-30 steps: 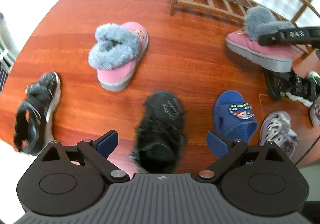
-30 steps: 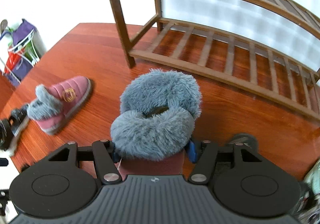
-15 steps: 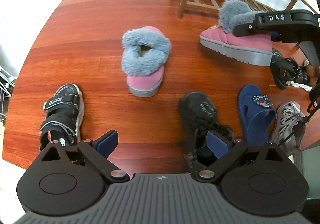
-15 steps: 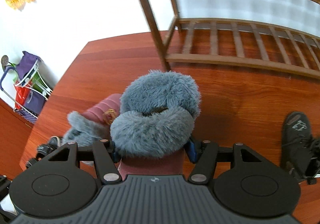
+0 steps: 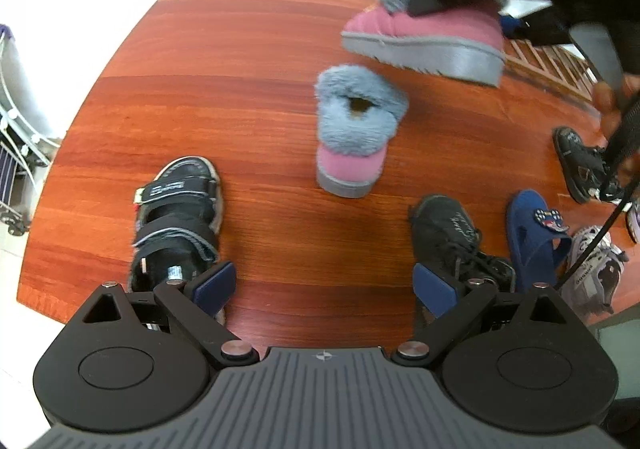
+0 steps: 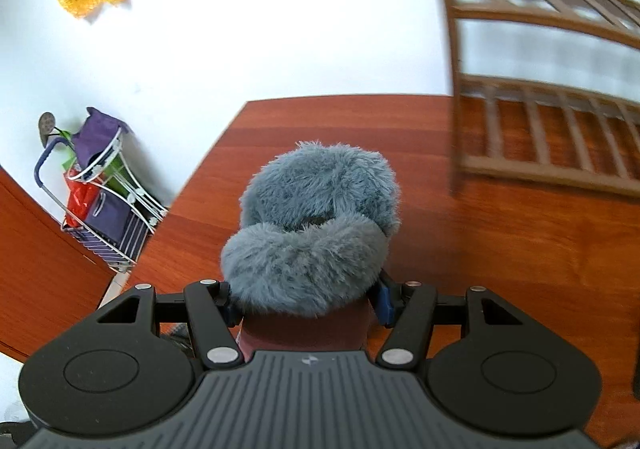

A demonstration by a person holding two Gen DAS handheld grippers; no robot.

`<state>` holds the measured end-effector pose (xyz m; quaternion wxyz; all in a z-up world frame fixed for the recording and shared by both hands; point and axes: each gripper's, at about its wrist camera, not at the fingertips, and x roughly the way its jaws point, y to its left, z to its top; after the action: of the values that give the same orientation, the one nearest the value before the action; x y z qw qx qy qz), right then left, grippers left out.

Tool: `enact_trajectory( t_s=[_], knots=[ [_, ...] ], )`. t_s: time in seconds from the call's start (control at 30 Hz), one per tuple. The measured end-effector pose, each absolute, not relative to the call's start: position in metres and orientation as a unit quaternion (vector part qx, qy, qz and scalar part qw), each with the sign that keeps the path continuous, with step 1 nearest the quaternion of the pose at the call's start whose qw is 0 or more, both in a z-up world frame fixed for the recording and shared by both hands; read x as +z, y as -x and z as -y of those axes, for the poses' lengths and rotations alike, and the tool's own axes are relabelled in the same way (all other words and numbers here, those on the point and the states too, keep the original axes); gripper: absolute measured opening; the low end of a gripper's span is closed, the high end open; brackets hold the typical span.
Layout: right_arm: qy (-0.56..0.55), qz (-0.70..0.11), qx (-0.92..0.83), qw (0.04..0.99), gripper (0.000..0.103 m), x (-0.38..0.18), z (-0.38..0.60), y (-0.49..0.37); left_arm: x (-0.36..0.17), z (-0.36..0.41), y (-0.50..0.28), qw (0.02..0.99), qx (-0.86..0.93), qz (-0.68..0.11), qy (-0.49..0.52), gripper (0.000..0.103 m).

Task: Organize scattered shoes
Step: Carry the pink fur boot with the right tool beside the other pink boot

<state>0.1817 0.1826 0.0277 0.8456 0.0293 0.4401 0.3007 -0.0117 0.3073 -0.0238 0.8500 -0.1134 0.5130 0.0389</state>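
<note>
My right gripper (image 6: 306, 301) is shut on the heel of a pink slipper with grey fur (image 6: 316, 225). In the left wrist view this held slipper (image 5: 424, 37) hangs in the air above its mate (image 5: 352, 133), which stands on the red wooden floor. My left gripper (image 5: 324, 285) is open and empty, low over the floor between a black sandal (image 5: 176, 217) at its left finger and a black sneaker (image 5: 452, 245) at its right finger.
A blue slipper (image 5: 532, 237), a grey sneaker (image 5: 596, 269) and another black shoe (image 5: 580, 161) lie at the right. The wooden shoe rack (image 6: 548, 121) stands at the right against the wall. A wire cart with bags (image 6: 100, 201) stands off the floor's left edge.
My right gripper has lifted the pink slipper higher and swung it left, away from the rack. My left gripper has shifted left, so the black sandal now lies by its left finger.
</note>
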Motion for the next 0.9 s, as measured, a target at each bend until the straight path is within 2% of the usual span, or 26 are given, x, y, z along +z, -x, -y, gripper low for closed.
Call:
enact_trajectory(
  t_s=[0.2,0.5,0.9],
  knots=[
    [-0.02,-0.446,0.303,0.842,0.066,0.021,-0.236,-0.19,-0.024,-0.328,0.02,0.85,0.055,-0.507,0.131,0.096],
    [0.015,-0.461,0.268,0.846,0.066,-0.024,-0.304,-0.195,-0.03,-0.362,0.036,0.84,0.094,-0.511,0.157,0.096],
    [0.086,-0.471,0.235,0.846,0.068,-0.081,-0.33,-0.16,-0.036,-0.368,0.048,0.827,0.108,-0.527,0.163,0.096]
  ],
)
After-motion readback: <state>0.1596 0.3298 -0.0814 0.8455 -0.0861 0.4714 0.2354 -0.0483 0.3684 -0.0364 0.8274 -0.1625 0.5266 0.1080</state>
